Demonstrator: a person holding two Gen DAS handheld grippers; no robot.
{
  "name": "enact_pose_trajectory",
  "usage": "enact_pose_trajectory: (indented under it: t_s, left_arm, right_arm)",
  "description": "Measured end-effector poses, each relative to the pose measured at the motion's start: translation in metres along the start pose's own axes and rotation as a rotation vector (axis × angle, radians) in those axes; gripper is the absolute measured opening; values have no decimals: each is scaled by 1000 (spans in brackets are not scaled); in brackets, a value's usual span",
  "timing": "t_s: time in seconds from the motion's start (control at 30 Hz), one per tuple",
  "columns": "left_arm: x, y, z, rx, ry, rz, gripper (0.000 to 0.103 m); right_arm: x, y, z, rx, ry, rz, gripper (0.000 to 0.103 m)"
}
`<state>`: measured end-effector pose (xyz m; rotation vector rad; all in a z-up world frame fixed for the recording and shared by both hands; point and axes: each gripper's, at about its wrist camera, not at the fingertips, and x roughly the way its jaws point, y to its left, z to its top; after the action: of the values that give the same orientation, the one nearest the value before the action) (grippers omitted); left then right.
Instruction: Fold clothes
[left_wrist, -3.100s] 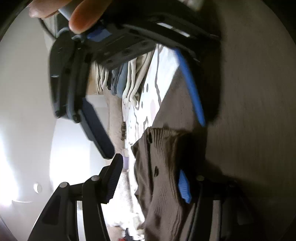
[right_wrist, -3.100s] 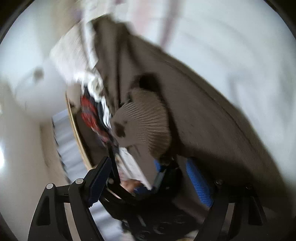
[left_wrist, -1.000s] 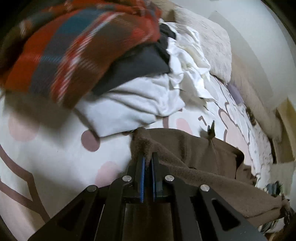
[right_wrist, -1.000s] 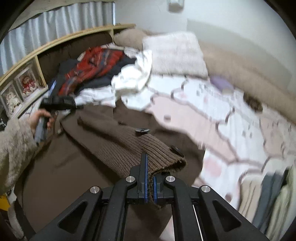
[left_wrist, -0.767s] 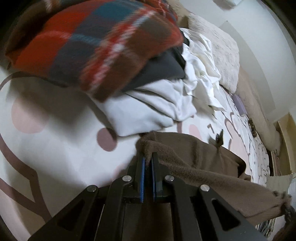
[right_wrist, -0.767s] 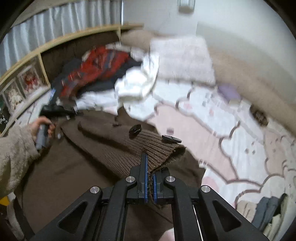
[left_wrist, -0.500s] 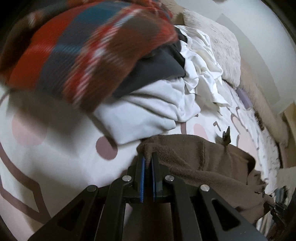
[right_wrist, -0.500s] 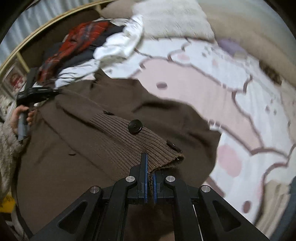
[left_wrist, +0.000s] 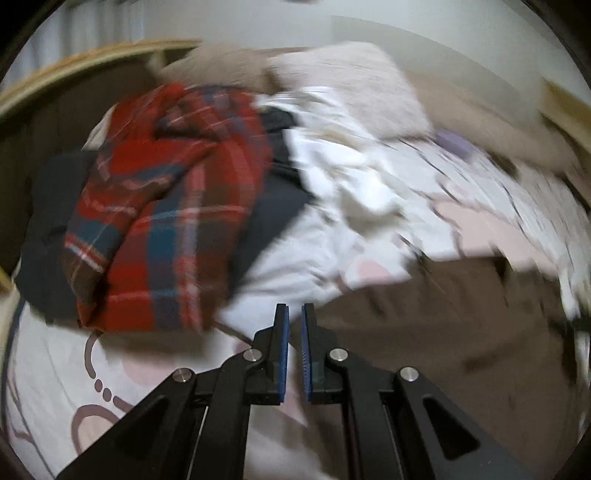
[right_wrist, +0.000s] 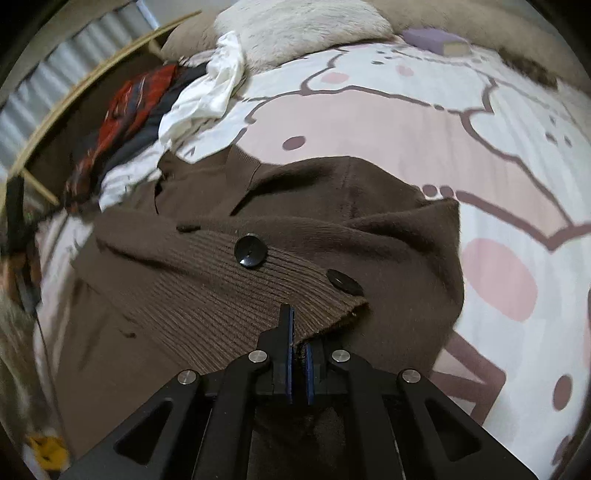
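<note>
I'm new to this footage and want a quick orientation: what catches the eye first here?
The brown cardigan with two big black buttons fills the bed's near side, its ribbed hem pinched in the right gripper. Behind it, a red plaid garment tops the heap at the far left, on a pink-and-white patterned bedsheet.

No text, label, brand, number or sign can be read in either view. The white and pink bedsheet (right_wrist: 369, 110) carries only a drawn pattern of brown outlines and dots, with no lettering. The red plaid cloth (left_wrist: 166, 206) shows only its checks, and the round black buttons (right_wrist: 251, 250) on the brown knitted cardigan (right_wrist: 295, 206) bear no legible marking. The left wrist view is motion-blurred.
</note>
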<state>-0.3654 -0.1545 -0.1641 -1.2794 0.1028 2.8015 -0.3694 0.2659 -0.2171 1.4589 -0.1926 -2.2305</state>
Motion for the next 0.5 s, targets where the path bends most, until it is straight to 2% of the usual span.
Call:
enact_pose_trajectory:
  t_s: [0.07,0.13,0.17,0.2,0.23,0.3,0.37,0.5]
  left_arm:
    - [-8,-24,-18,114,7,-11,7]
    - [-9,-48,-41,229,42,-17,7]
    - [-5,-56,-51,277,57,4,7]
    - [1,-63,-63,330,77,40,7]
    - [6,-62,-70,338,97,51,7]
    - [15,-62,-82,350,132,70,7]
    - [12,-57,-82,334,121,61,7]
    - [-1,-48,-67,270,99,46,7]
  right_arm:
    - [-8,-1,1,31,-33,8,6]
    - [-18,1,3,21,-72,-34,15]
    - [-24,1,4,22,-90,-92,45]
    - [-29,0,4,25,-109,-147,88]
    - [-36,-2,3,36,-133,-176,97]
    - [-49,-6,0,49,-167,-186,96]
    - [-61,-7,-3,61,-184,-207,94]
    - [-72,8,-11,38,-199,-149,58]
